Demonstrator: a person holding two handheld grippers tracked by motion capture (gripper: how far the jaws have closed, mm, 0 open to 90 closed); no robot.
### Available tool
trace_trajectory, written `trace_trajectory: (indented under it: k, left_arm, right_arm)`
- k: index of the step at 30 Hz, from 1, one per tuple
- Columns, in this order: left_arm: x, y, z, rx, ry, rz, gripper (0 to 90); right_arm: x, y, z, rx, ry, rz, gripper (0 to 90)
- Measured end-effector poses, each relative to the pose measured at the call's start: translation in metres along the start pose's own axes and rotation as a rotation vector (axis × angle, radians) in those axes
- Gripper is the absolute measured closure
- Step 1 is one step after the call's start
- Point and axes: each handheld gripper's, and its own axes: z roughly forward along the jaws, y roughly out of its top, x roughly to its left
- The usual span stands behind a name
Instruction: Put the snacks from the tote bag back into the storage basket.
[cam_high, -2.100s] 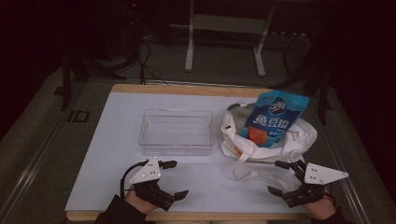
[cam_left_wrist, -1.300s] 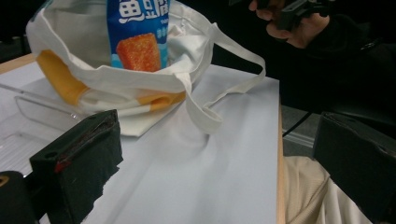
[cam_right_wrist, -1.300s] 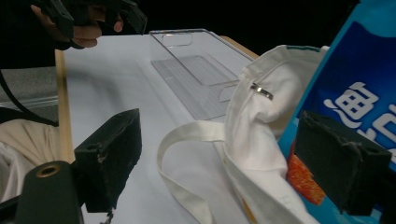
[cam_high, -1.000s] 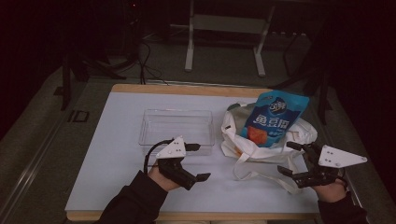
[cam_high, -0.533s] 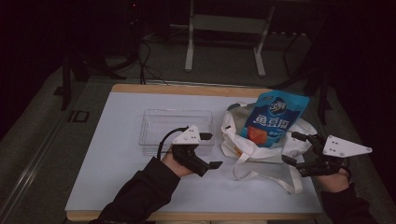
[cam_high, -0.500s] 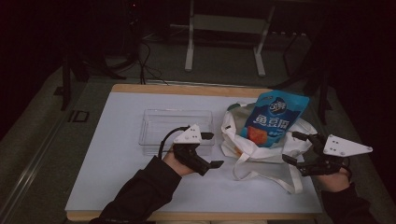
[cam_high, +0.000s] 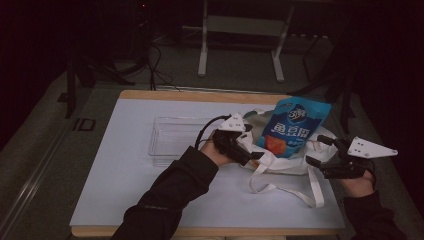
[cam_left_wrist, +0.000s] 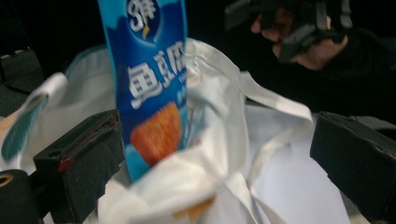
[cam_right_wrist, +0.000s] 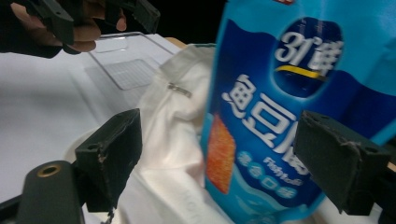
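A blue snack pouch (cam_high: 296, 127) stands upright out of a white cloth tote bag (cam_high: 280, 162) on the table's right half. My left gripper (cam_high: 254, 142) is at the bag's left rim, open. In the left gripper view its wide-apart jaws frame the bag's crumpled edge (cam_left_wrist: 205, 172) and the pouch (cam_left_wrist: 149, 93). My right gripper (cam_high: 318, 150) is open at the bag's right side. In the right gripper view the pouch (cam_right_wrist: 275, 116) stands between its jaws, and I cannot tell if they touch it.
A clear plastic tray (cam_high: 175, 137) lies left of the bag, just behind my left hand. The bag's loose straps (cam_high: 305, 192) trail toward the front edge of the white table (cam_high: 115, 170). Desk legs and cables stand on the floor beyond.
My left gripper has travelled from the front left of the table forward and right to the bag's rim. My right gripper moved forward to the bag's right side.
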Motion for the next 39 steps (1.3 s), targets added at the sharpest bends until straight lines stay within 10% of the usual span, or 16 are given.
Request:
trace_trajectory:
  k: [16, 39]
  left_arm:
    - [0.028, 0.007, 0.061, 0.111, 0.069, -0.021, 16.1]
    - [0.044, 0.017, 0.085, 0.099, 0.084, -0.052, 52.8]
  right_arm:
    - [-0.04, -0.015, 0.015, 0.045, -0.07, 0.077, 18.9]
    - [-0.075, -0.015, 0.033, 0.059, -0.083, 0.117, 27.7]
